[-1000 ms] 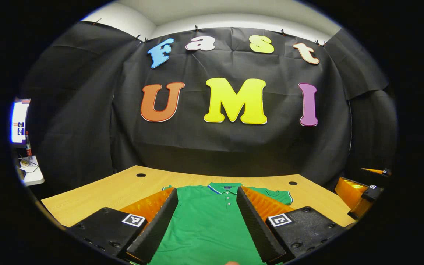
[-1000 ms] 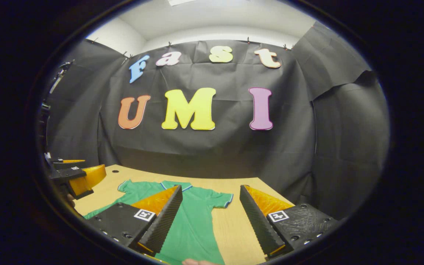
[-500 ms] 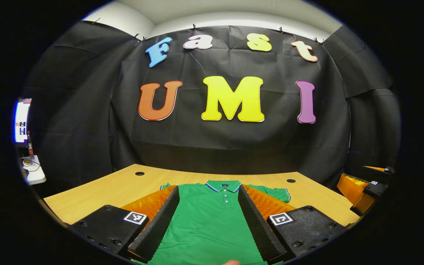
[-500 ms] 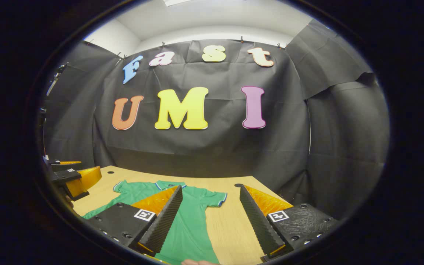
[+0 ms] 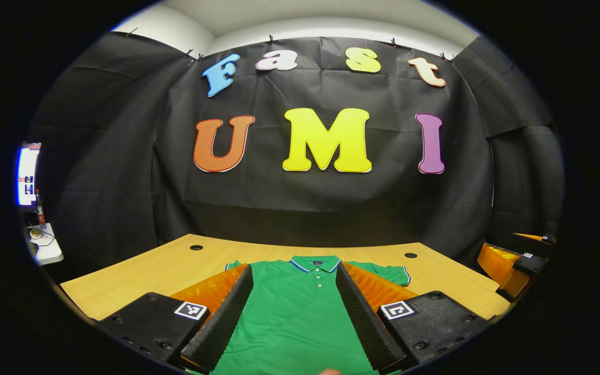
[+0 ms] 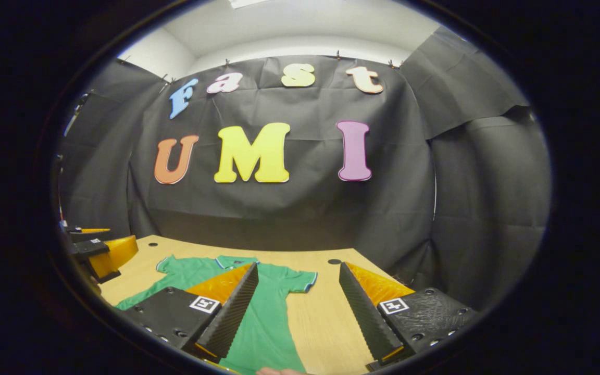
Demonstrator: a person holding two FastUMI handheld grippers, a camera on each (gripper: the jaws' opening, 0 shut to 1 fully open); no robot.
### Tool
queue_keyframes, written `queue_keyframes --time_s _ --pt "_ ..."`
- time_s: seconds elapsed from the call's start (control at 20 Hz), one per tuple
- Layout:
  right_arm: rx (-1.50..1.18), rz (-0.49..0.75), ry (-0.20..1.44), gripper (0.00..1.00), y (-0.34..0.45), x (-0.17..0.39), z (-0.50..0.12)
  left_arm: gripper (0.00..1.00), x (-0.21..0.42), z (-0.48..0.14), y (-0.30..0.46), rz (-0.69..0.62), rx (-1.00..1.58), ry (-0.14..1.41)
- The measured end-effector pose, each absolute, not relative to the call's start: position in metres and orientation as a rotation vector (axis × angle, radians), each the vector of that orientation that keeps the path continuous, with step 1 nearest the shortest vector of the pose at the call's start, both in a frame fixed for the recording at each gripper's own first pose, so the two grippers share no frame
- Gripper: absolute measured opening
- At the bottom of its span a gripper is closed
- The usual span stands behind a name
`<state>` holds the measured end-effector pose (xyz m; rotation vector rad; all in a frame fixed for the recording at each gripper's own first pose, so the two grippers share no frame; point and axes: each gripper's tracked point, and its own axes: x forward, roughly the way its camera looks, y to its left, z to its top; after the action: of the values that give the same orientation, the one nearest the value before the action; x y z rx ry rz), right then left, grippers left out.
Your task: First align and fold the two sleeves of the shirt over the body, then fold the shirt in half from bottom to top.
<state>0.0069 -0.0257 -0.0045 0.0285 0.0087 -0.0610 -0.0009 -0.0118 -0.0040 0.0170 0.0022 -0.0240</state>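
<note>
Left gripper view looks along the bench [image 5: 138,271] at a green shirt [image 5: 300,323] that lies flat and face up, collar [image 5: 314,263] at the far end, button placket down the middle. On the far left a small white stand [image 5: 45,245] sits off the bench, well apart from the work. The left hand-held gripper [image 5: 292,317] hangs over the shirt's body with its fingers spread wide and nothing between them; the cloth shows plainly in the gap. The shirt's right sleeve [image 5: 391,273] lies out to the side on the wood, not folded. The left sleeve is mostly hidden behind a finger, so its lie is hard to judge from here. At the far right the other hand-held gripper [image 5: 513,263] waits beyond the bench's right edge.

Right gripper view settles the left sleeve [image 6: 167,263]: it too is spread out from the body. The right hand-held gripper [image 6: 297,312] is wide open and empty, over the shirt's right side and the bare bench beside it, with the right sleeve [image 6: 297,281] lying just ahead of its fingers.

Judging by this, nothing of the task is done. Both sleeves are yet to be aligned and folded over the body, and the bottom-to-top fold comes after that. The hem is below both views, so I cannot tell how it lies.
</note>
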Motion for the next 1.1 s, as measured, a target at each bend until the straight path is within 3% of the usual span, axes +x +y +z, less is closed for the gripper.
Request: queue_keyframes --time_s 0.5,0.85,1.1 --pt "-0.029 -0.091 0.136 0.94 -0.026 0.130 -0.042 1.00 0.013 -0.022 -0.016 -0.023 0.032 0.031" --pt "-0.027 -0.194 0.345 0.96 -0.052 0.246 -0.115 1.00 0.030 -0.041 -0.011 -0.027 -0.045 0.089" --pt "0.030 -0.229 0.455 0.95 -0.061 0.283 -0.164 1.00 0.041 -0.057 -0.007 -0.021 -0.049 0.126"
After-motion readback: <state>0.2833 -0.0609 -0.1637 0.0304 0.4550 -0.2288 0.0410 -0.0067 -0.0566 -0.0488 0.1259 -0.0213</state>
